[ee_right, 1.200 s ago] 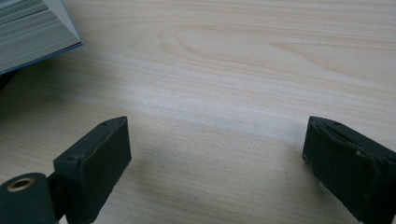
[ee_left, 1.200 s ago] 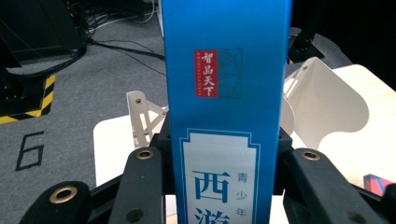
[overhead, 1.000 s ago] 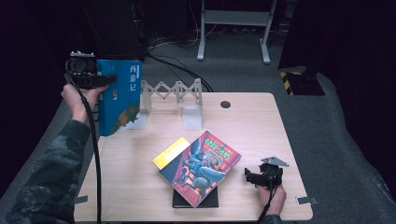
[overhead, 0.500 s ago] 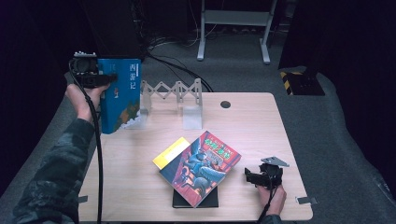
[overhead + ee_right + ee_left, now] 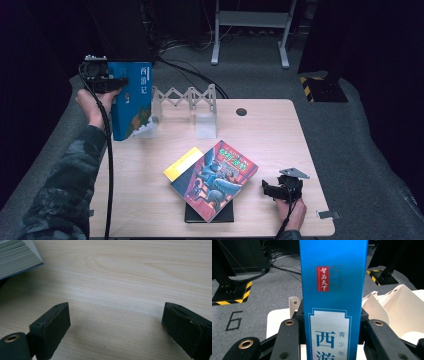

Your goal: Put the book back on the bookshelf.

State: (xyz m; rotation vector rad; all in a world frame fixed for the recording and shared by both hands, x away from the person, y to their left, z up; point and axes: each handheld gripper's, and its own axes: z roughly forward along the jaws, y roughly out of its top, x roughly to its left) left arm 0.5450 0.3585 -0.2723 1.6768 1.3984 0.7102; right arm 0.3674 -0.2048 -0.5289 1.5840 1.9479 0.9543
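A blue book (image 5: 131, 100) stands upright at the table's back left, beside the left end of a white zigzag book rack (image 5: 184, 105). My left gripper (image 5: 111, 85) is shut on its upper spine; the blue book's spine (image 5: 333, 297) sits between both jaws in the left gripper view. A stack of books lies flat near the front middle: a colourful illustrated book (image 5: 216, 177) on top, a yellow one (image 5: 183, 162) and a black one (image 5: 210, 215) beneath. My right gripper (image 5: 267, 190) rests low on the table, right of the stack, open, with bare wood between its jaws (image 5: 115, 322).
The rack's white dividers (image 5: 392, 305) stand just right of the blue book. A round cable hole (image 5: 241, 112) is in the table (image 5: 280, 145) at the back. Cables and a metal stand's legs (image 5: 250, 30) lie on the floor behind. A page edge of the stack (image 5: 17, 255) is near my right gripper.
My left gripper with the blue book has barely shifted, staying at the rack's left end. The right gripper has not moved.
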